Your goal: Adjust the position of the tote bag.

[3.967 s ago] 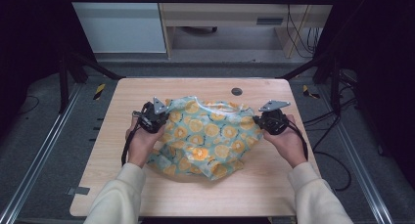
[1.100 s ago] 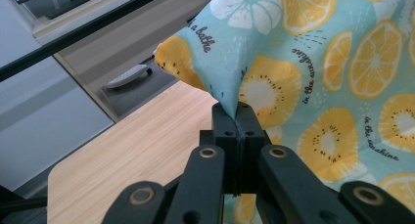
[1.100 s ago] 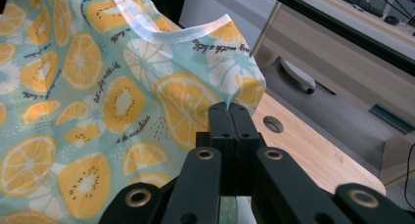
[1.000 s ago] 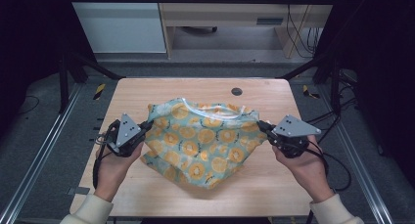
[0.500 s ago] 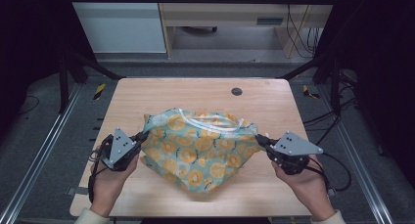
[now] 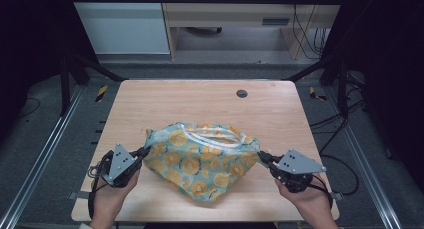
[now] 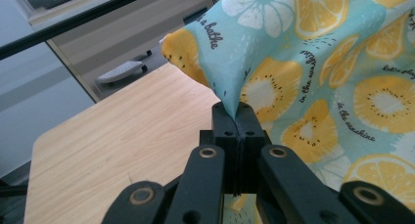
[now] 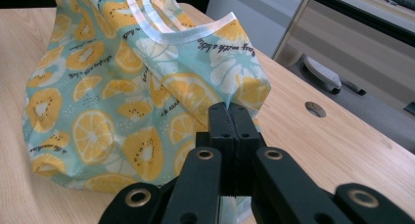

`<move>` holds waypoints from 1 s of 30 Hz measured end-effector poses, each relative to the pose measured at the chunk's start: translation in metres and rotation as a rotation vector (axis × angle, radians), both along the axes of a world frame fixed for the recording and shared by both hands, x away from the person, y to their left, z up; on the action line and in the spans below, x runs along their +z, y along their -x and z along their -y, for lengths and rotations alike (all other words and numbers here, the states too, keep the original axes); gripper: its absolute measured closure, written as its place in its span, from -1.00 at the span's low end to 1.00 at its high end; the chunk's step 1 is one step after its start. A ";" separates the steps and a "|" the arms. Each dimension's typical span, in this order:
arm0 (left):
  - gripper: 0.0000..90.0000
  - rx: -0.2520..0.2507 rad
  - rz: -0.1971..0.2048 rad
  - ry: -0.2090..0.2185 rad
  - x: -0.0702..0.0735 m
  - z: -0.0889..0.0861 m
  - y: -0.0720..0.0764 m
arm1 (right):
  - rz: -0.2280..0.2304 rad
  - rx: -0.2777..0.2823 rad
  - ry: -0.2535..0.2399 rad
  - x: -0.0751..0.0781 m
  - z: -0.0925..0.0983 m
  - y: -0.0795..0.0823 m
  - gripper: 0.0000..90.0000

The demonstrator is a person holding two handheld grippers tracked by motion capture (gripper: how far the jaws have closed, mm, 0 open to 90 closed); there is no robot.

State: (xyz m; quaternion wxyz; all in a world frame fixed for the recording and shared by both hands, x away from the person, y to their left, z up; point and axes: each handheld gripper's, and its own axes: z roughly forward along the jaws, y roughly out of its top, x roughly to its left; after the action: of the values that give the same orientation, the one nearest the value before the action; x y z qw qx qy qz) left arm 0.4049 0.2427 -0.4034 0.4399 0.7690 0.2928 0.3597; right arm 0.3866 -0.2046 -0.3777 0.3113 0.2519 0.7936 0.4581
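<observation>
my left gripper (image 6: 141,152) is clamped on one edge of the lemon-print cloth (image 6: 202,156), and my right gripper (image 6: 262,155) is clamped on the opposite edge. the cloth hangs stretched between the two, its lower part sagging onto the wooden table (image 6: 200,101).

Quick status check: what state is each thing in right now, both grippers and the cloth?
Left gripper: shut on the cloth's left corner, fingers pinching fabric.
Right gripper: shut on the cloth's right corner.
Lemon-print cloth: stretched between the grippers, held up at both ends, its lower edge sagging toward the table, white trim along the top.
Table: wooden, bare around the cloth.
</observation>
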 end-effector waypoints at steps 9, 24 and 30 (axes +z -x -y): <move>1.00 -0.010 -0.017 -0.002 -0.009 -0.001 0.006 | -0.001 0.003 0.016 -0.007 0.000 0.006 1.00; 1.00 -0.020 -0.029 0.014 -0.019 -0.005 0.022 | -0.017 0.029 0.000 -0.017 0.001 0.015 1.00; 1.00 -0.030 -0.028 0.004 -0.020 -0.005 0.026 | -0.021 0.034 -0.006 -0.020 0.003 0.017 1.00</move>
State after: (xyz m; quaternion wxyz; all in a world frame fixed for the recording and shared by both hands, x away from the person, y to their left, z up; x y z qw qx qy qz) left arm 0.3785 0.2480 -0.4237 0.4427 0.7774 0.2879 0.3418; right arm 0.3691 -0.2075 -0.3976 0.2945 0.2442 0.7997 0.4627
